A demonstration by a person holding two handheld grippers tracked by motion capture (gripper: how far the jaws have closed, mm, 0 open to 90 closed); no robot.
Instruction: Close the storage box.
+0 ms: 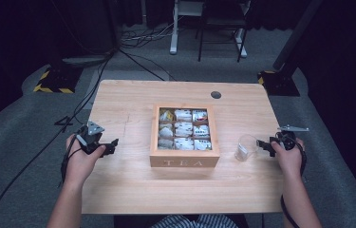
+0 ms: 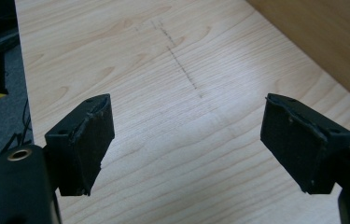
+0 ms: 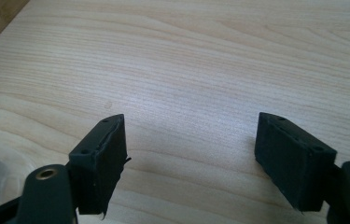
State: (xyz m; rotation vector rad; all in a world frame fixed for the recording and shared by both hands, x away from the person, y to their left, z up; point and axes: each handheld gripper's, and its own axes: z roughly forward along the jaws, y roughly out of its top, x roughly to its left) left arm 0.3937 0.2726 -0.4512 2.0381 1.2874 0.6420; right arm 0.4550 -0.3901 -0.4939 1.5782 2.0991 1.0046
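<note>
High view is showing one wooden tea box with nine compartments of tea bags, sitting between the two grippers, and one clear cup lying just beside the right gripper. Both the left gripper and the right one are resting on the pale wooden surface, jaws spread wide and holding nothing. Grey carpet, cables and dark stands are surrounding the surface.
</note>
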